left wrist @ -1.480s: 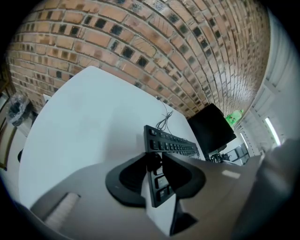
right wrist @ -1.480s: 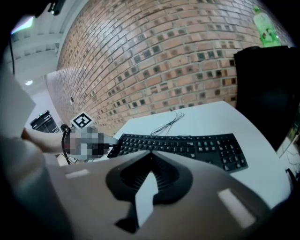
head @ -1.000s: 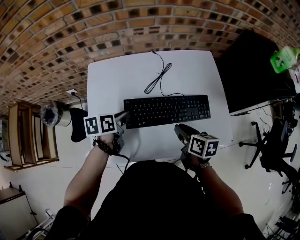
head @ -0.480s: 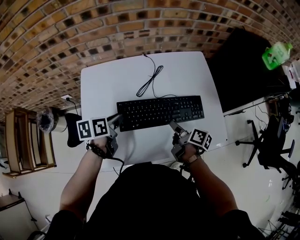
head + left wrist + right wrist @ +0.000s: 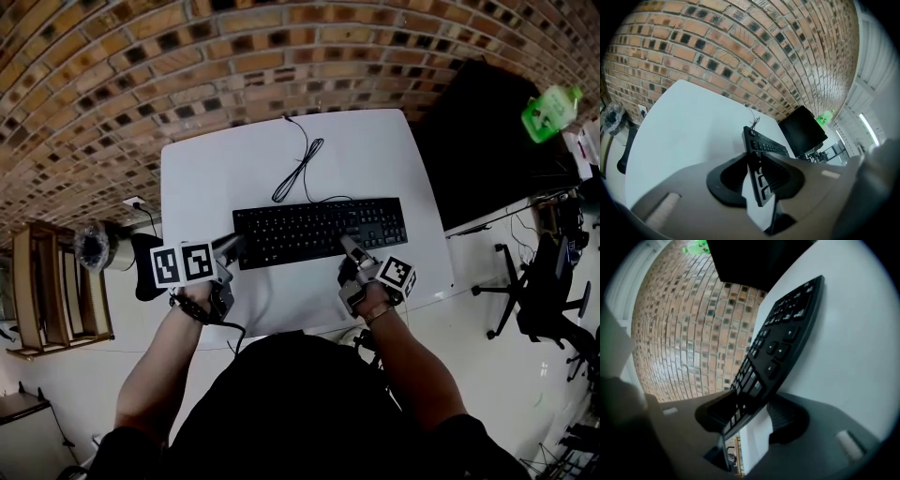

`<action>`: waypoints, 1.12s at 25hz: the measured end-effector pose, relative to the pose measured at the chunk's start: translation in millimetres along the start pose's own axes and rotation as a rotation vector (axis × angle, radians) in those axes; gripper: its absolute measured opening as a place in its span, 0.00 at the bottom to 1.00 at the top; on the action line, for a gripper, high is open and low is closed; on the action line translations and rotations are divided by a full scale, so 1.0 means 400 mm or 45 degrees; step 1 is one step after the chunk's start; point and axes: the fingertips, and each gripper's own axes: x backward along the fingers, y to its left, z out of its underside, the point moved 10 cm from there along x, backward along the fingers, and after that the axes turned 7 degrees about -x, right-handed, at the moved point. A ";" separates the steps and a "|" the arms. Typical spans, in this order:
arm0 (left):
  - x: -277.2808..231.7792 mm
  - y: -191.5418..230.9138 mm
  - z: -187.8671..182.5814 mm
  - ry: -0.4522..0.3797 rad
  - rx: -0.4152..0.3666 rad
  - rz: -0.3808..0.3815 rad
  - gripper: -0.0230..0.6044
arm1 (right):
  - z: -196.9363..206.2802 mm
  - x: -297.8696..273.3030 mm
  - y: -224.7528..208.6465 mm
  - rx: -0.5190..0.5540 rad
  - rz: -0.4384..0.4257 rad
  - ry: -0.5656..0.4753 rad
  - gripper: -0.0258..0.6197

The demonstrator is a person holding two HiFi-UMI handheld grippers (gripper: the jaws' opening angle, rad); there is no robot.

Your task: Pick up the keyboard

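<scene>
A black keyboard (image 5: 319, 232) lies flat across the middle of the white table (image 5: 206, 178), its cable (image 5: 300, 164) looped behind it. My left gripper (image 5: 230, 248) is shut on the keyboard's left end; in the left gripper view the thin edge of the keyboard (image 5: 766, 146) is pinched between the pads of the left gripper (image 5: 757, 176). My right gripper (image 5: 349, 251) is at the near edge, right of centre. In the right gripper view the keyboard (image 5: 783, 338) reaches in between the wide jaws of the right gripper (image 5: 750, 413), with white table showing between it and the lower pad.
A brick-patterned floor surrounds the table. A black surface (image 5: 487, 141) with a green bottle (image 5: 548, 111) stands to the right, and an office chair (image 5: 544, 291) further right. A wooden shelf (image 5: 56, 286) and a dark object (image 5: 145, 262) are on the left.
My right gripper has come forward and down to the keyboard's near edge, rolled over, and its jaws have spread around that edge. The left gripper has stayed on the left end.
</scene>
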 end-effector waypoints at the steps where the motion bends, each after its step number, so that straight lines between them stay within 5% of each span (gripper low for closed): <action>1: 0.001 -0.004 -0.002 0.001 -0.005 0.002 0.20 | -0.005 -0.004 -0.003 -0.012 -0.021 -0.015 0.36; 10: 0.000 -0.027 -0.014 0.021 -0.035 0.010 0.20 | -0.026 -0.035 -0.012 -0.095 -0.216 -0.052 0.28; 17: -0.004 -0.025 -0.018 0.007 -0.026 0.023 0.19 | -0.031 -0.029 0.000 -0.098 -0.245 -0.071 0.21; 28: 0.061 -0.044 -0.058 -0.133 -0.033 0.061 0.19 | -0.041 -0.010 0.174 0.079 -0.369 -0.039 0.19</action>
